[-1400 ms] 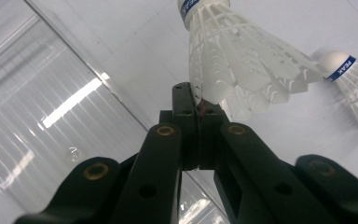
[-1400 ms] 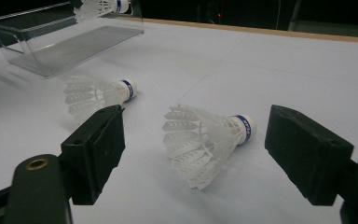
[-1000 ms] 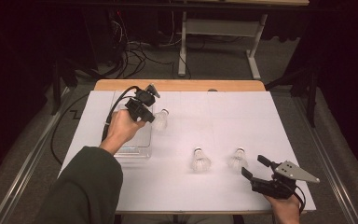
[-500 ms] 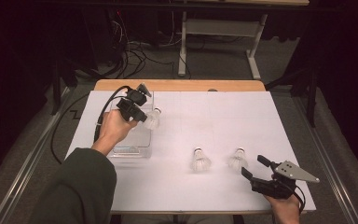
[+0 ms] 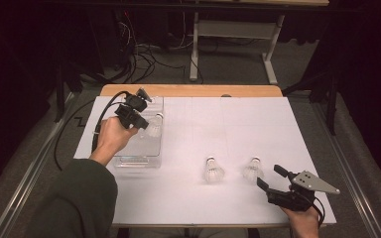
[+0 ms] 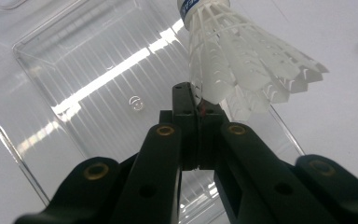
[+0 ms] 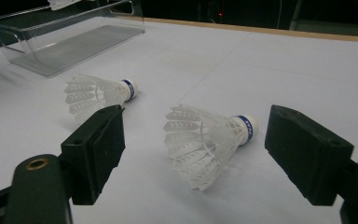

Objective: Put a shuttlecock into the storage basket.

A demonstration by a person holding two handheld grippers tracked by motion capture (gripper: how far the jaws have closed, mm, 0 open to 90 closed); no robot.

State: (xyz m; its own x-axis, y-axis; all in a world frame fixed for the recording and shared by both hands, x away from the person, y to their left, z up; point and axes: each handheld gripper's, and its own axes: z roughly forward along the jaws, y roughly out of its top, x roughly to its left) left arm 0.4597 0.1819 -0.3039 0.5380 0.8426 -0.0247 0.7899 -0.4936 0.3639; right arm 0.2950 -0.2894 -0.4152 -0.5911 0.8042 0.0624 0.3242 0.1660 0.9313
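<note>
While left hand-held gripper [image 6: 198, 100] pinches shuttlecock [image 6: 242, 65] feathers over clear bin [image 6: 98, 79], right hand-held gripper [image 7: 193, 144] gapes wide.

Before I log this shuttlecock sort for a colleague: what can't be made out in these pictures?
- Clear bin, high view: the left gripper and hand cover part of its floor.
- Held shuttlecock, left gripper view: cork tip cut off by the top edge.
- Blue band print on the two lying shuttlecocks, right gripper view: too small to read.
- Right gripper: body cut off by the bottom edge.
</note>
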